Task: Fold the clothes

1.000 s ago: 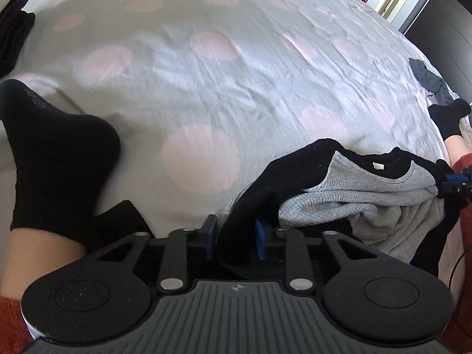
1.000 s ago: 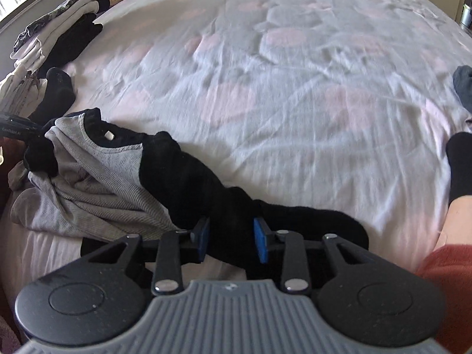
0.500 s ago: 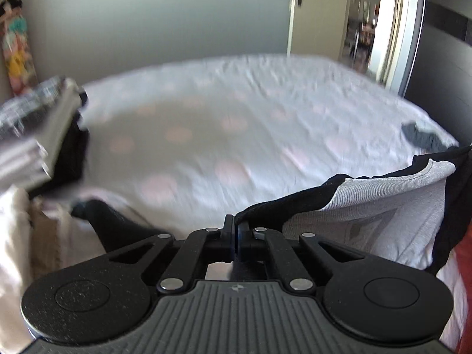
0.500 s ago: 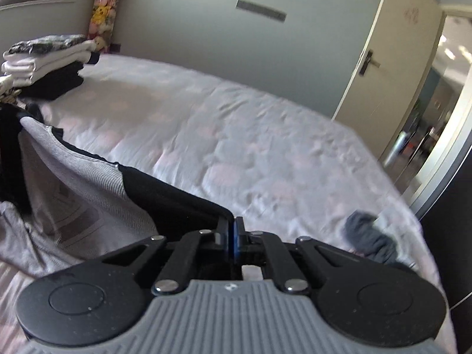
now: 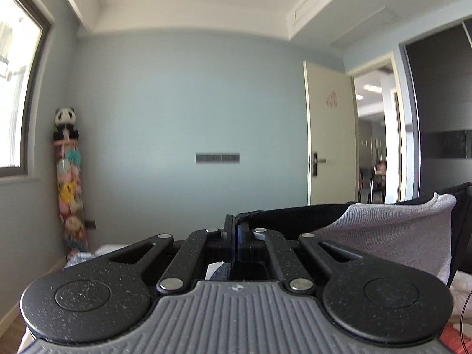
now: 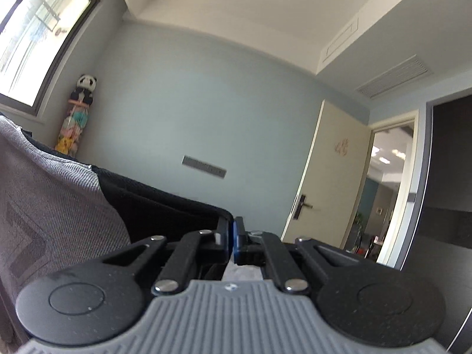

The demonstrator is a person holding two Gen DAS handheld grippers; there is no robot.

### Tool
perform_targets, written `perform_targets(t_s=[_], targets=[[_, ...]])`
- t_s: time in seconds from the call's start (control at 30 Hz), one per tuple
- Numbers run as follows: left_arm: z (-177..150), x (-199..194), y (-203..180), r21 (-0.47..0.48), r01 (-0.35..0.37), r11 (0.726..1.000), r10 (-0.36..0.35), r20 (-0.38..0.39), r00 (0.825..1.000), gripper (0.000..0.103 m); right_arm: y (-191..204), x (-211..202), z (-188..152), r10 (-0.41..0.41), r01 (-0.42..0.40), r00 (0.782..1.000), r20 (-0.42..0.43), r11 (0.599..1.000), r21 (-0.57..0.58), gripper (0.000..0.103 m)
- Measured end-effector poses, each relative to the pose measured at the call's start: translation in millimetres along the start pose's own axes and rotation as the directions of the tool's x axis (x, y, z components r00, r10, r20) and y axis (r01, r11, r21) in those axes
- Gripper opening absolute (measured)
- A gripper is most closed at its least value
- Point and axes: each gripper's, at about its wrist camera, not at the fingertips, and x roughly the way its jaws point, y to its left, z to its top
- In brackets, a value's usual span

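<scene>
A grey and black shirt hangs in the air, stretched between both grippers. My left gripper is shut on its black shoulder edge, and the cloth runs off to the right in the left wrist view. In the right wrist view the same shirt spreads to the left, with my right gripper shut on its other black shoulder edge. Both grippers are raised high and point at the far wall. The lower part of the shirt is hidden below the frames.
A pale blue wall faces me, with a column of plush toys in the left corner beside a window. A cream door stands open at the right. A sliver of bed shows low down.
Both grippers closed on the shirt's shoulders and lifted it off the bed. The views tilted up from the bedspread to the wall and ceiling.
</scene>
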Motion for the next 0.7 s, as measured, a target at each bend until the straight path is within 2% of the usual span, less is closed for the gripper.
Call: perform_targets(t_s=[0.1,0.27,0.43,0.57,0.7], targets=[[7.0,-20.8,-6.1,-0.007,0.009,1.000,-0.009,0.043,0.999,0.002,-8.8,-27.5,18.9,-0.018,0.017,0.998,0.065,1.000,0.004,0.003],[6.4,-50.8,-14.0,-0.014,0.041,0.999,-0.039,0.098,0.994,0.002,-16.6,-68.3,27.2,-0.057,0.057,0.991,0.124,0.998,0.001,0.003],[2.1,-54.6,-13.6,-0.016,0.061,0.998,-0.059,0.082,0.995,0.002,-20.3,-89.4,23.9,-0.061,0.062,0.989,0.132,0.998,-0.006,0.004],[-25.0,-14.2,-14.3,0.003,0.053,0.999,-0.053,-0.043,0.998,0.002,-17.1,-77.9,7.5,-0.042,0.041,0.996,0.078,0.999,0.002,0.004],[-53.6,28.7,-15.1,0.024,0.046,0.999,-0.042,-0.174,0.984,0.002,-5.6,-39.9,-32.3,0.006,-0.004,0.999,-0.047,0.999,0.033,0.004]])
